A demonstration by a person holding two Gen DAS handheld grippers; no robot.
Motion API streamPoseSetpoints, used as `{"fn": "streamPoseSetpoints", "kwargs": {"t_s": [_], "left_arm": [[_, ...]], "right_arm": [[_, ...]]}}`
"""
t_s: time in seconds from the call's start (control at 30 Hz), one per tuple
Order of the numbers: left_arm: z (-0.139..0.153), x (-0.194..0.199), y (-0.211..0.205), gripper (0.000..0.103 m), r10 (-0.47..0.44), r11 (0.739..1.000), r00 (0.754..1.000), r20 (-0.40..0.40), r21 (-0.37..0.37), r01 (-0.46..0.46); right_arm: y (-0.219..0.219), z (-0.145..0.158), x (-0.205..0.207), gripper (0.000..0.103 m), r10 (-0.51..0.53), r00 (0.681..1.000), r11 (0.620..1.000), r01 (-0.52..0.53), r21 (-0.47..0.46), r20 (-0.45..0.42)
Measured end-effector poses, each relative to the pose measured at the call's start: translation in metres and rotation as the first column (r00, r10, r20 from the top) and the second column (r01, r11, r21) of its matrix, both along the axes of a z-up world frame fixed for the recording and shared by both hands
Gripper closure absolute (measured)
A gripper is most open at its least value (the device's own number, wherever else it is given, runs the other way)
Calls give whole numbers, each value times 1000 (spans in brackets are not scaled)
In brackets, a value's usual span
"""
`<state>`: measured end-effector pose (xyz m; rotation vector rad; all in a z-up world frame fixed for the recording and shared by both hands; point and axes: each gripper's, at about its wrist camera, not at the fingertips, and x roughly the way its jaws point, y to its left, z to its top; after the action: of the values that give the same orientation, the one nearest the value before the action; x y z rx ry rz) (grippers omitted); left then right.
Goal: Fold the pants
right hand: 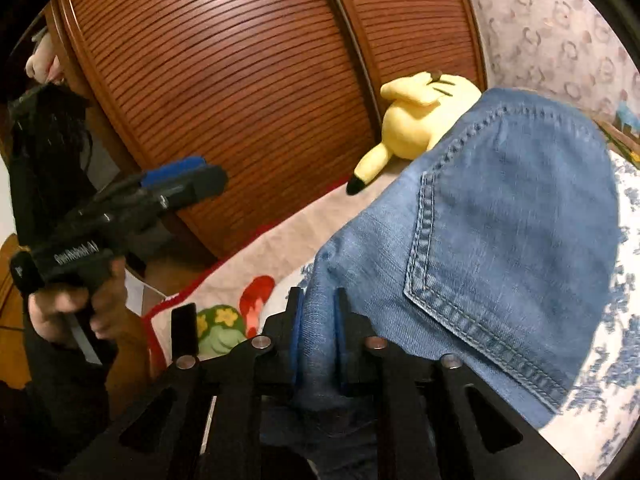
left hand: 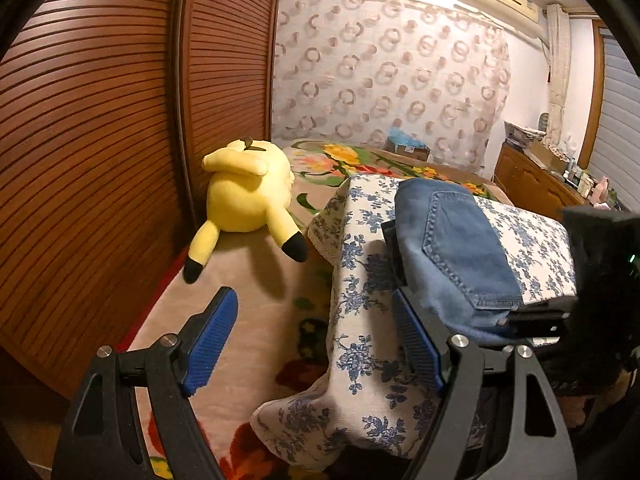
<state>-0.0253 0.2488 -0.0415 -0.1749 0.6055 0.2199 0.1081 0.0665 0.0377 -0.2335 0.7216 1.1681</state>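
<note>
The right gripper [right hand: 318, 336] is clamped on a bunched fold of the blue denim pants [right hand: 500, 232]; the cloth fills the narrow gap between its two blue pads, which press it from both sides. From that grip the folded pants spread toward two o'clock, back pocket uppermost with its stitching plain, and they lie on a blue-and-white floral cushion [right hand: 608, 360] that shows at their four o'clock edge. The left gripper [left hand: 316, 340] stands with its fingers well apart and nothing between them; its right-hand pad is just beside the near edge of the pants [left hand: 456, 248], though contact cannot be confirmed. In the right wrist view the same left gripper [right hand: 180, 178] sits at nine o'clock, carried in a person's hand [right hand: 76, 304], clear of the cloth. The floral cushion [left hand: 360, 280] rests on a bed with a flowered blanket [left hand: 256, 312]. A yellow plush toy [left hand: 244, 196] lies on that blanket at eleven o'clock from the left gripper, apart from the cushion, with its black-tipped limbs toward the viewer. Behind it stands a slatted wooden wardrobe [left hand: 100, 140], and at one o'clock a patterned curtain [left hand: 392, 68] covers the far wall.
</note>
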Motion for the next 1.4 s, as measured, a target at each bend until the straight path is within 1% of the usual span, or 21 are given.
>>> {"fn": "streamPoseSetpoints", "kwargs": {"t_s": [0.03,0.07,0.1,0.23,0.33,0.37,0.47,0.53,0.63,0.73,0.8,0.83,1.0,1.07,1.13,1.17,1.2,1.23,1.27,1.3,1.4], "left_arm": [[0,0,0,23,-5,1000,1000,0,1,5],[0,0,-2,23,-12,1000,1000,1,1,12],[1,1,-5,23,-19,1000,1000,3,2,19],[5,9,-20,23,-53,999,999,4,5,53],[6,19,-33,23,-87,996,996,1,5,87],[6,24,-38,23,-101,995,995,-3,3,101],[-1,39,-53,23,-138,990,990,-25,5,139],[-8,49,-59,23,-156,988,987,-46,3,156],[-21,62,-66,23,-173,985,981,-89,-4,173],[-32,70,-67,23,-178,984,977,-119,-18,177],[-37,72,-65,23,-173,985,976,-134,-27,171],[-39,72,-64,23,-170,985,976,-139,-31,168],[-49,70,-60,23,-153,988,975,-158,-57,146],[-53,69,-59,23,-149,988,975,-163,-67,139],[-54,67,-58,23,-149,987,976,-158,-80,137],[-54,67,-58,23,-148,987,977,-156,-84,136],[-52,67,-59,23,-146,987,977,-154,-83,135],[-51,68,-59,23,-145,988,978,-152,-79,134],[-50,69,-58,23,-146,988,978,-149,-78,136],[-48,71,-57,23,-148,987,978,-144,-79,137],[-41,79,-54,23,-135,990,980,-148,-66,126]], "right_arm": [[1,4,-6,76,-12,1000,1000,12,-3,17],[-1,8,-9,67,-26,999,1000,26,-4,39],[-4,14,-12,61,-38,997,999,38,1,61],[-24,38,-27,56,-83,984,996,77,42,159],[-40,48,-29,45,-145,959,989,131,70,242],[-45,48,-25,41,-172,950,985,158,73,260],[-54,35,-4,39,-230,934,972,232,28,274],[-48,26,19,39,-269,926,960,280,-4,265],[-43,15,52,39,-311,926,945,326,-39,213],[-38,9,72,38,-300,947,951,306,-41,118],[-31,6,84,32,-295,952,953,299,-40,78],[-25,2,91,31,-287,956,956,289,-41,56],[-8,-14,120,31,-227,972,973,224,-59,-55],[-2,-21,127,31,-206,973,978,202,-49,-106],[0,-22,137,31,-185,974,983,182,-33,-130],[3,-24,141,34,-174,975,985,171,-31,-136],[6,-24,142,43,-160,977,987,158,-25,-140],[7,-26,146,49,-141,981,990,140,-13,-135],[9,-24,154,60,-119,985,993,119,-8,-126],[14,-21,157,67,-99,988,995,99,-5,-120],[25,-9,164,75,-57,996,998,57,10,-75]]}}
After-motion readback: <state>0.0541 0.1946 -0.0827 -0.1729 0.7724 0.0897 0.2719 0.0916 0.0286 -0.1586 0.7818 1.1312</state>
